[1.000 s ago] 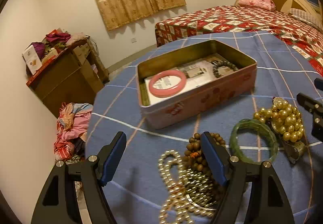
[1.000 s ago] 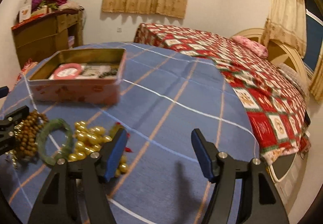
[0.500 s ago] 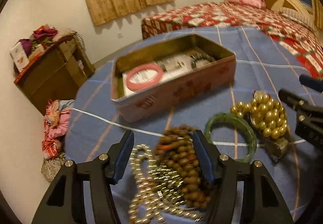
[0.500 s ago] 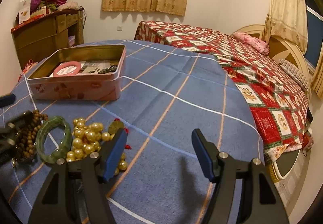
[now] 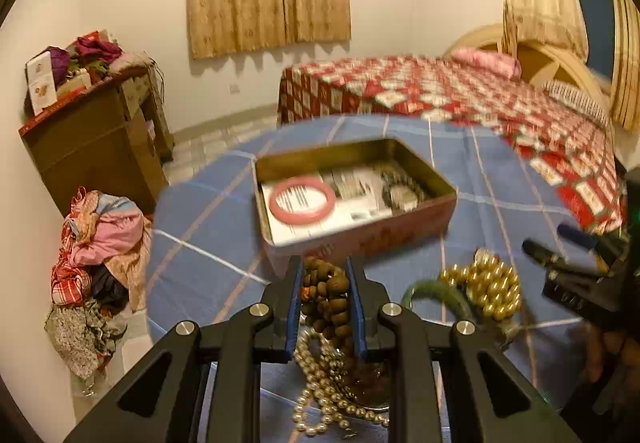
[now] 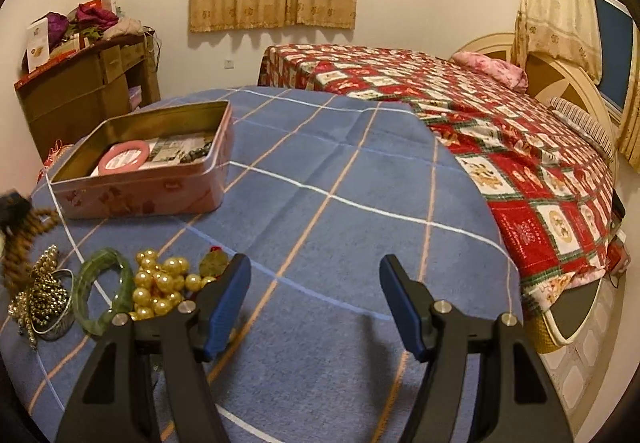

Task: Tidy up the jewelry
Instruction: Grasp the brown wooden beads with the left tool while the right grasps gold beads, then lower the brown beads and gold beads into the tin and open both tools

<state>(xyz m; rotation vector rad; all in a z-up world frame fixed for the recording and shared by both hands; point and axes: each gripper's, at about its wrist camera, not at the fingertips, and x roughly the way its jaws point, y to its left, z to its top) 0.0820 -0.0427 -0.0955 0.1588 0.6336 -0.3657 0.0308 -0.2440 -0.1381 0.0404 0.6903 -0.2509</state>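
Note:
My left gripper (image 5: pixel 323 271) has its jaws closing, the blue pads pressing on a brown wooden bead string (image 5: pixel 326 295) lifted off the blue checked cloth. A pearl strand (image 5: pixel 320 383) lies beneath it. Just beyond stands the open pink tin (image 5: pixel 360 239) holding a pink bangle (image 5: pixel 302 201) and a dark bead bracelet (image 5: pixel 400 187). A green bangle (image 6: pixel 106 291) and a gold bead cluster (image 6: pixel 160 283) lie left of my right gripper (image 6: pixel 316 275), which is open over bare cloth with nothing between its fingers. In the right wrist view the brown beads (image 6: pixel 24 239) hang at the far left.
A tangle of fine gold chain (image 6: pixel 40 295) lies by the green bangle. A bed with a red quilt (image 6: pixel 500 131) runs along the right. A wooden cabinet (image 5: pixel 92 139) and a heap of clothes (image 5: pixel 96 243) on the floor stand beyond the table's left edge.
My left gripper's jaws came together around the brown bead string and rose with it, the view tipping toward the tin. The right gripper stayed put, still open.

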